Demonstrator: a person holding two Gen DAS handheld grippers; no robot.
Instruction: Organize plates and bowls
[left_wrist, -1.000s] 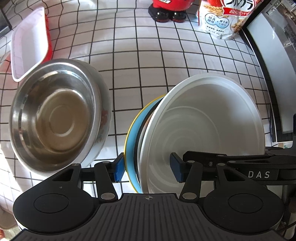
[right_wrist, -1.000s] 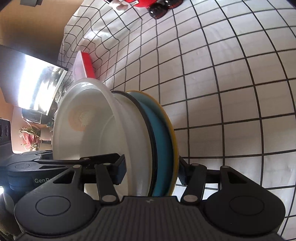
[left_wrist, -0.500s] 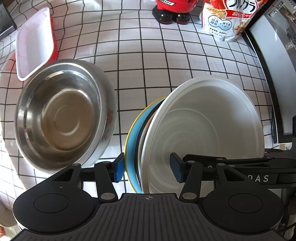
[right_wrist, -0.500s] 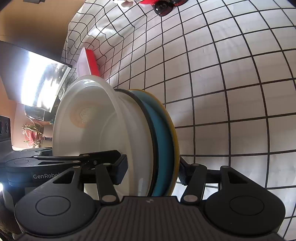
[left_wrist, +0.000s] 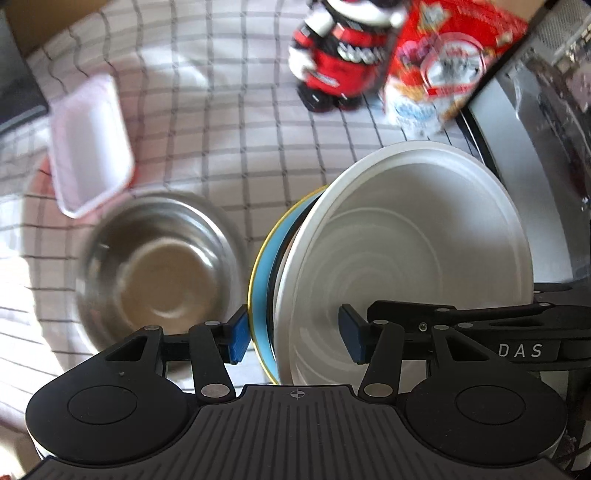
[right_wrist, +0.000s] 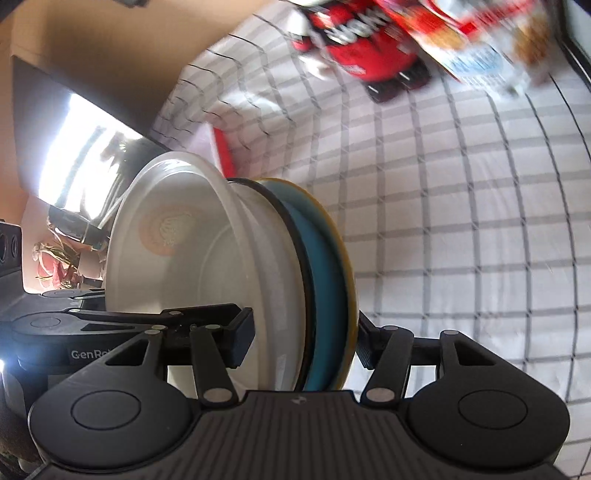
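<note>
A stack of dishes hangs on edge above the table: a white bowl (left_wrist: 406, 236) (right_wrist: 177, 266), a black-rimmed white plate (right_wrist: 273, 258) and a blue plate with a yellow rim (left_wrist: 264, 273) (right_wrist: 325, 277). My left gripper (left_wrist: 294, 334) is shut on the stack, one blue pad on the yellow rim, the other inside the white bowl. From the opposite side my right gripper (right_wrist: 303, 341) is shut on the same stack. A steel bowl (left_wrist: 159, 269) sits on the checked cloth (left_wrist: 221, 122) below, left of the stack.
A white tray with a red underside (left_wrist: 88, 144) (right_wrist: 223, 151) lies beyond the steel bowl. A red toy figure (left_wrist: 340, 55) (right_wrist: 369, 48) and a cereal bag (left_wrist: 443, 59) (right_wrist: 480, 48) stand at the back. A grey appliance (left_wrist: 535, 155) borders the right side.
Both grippers have risen with the stack between them. The steel bowl, tray and cloth now look smaller and farther below, and the toy and bag have come into view.
</note>
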